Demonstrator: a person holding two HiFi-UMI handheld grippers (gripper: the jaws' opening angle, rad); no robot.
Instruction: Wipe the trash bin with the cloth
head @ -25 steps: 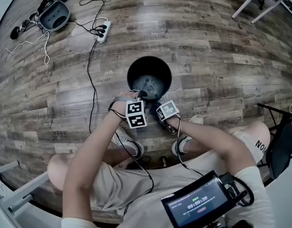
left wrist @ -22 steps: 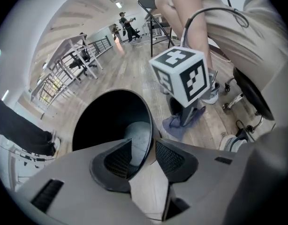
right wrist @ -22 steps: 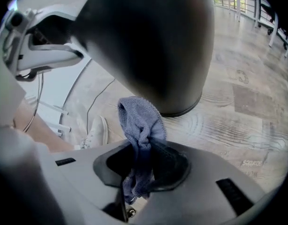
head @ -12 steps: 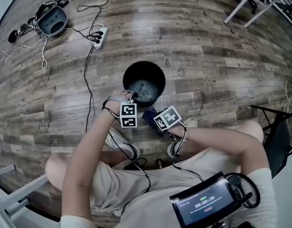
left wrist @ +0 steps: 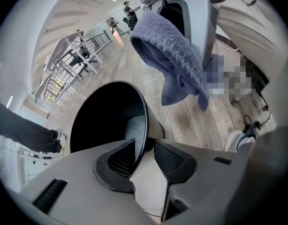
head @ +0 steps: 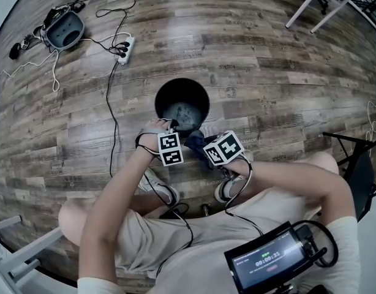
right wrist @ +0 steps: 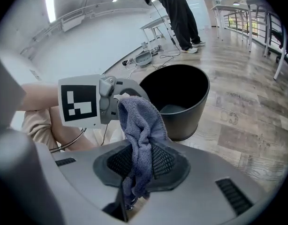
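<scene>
Left gripper (left wrist: 145,150) pinched the bin (head: 163,92) by its near rim, one jaw inside and one outside, apparently to steady it. Right gripper (right wrist: 140,165) was clamped on the cloth (right wrist: 139,118), held just beside the bin's near-right wall, seemingly ready to wipe.

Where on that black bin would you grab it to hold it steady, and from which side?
Grip the trash bin by its thin near rim, from above: the wall slips between the fingers, one inside, one outside, as the left gripper holds it.
</scene>
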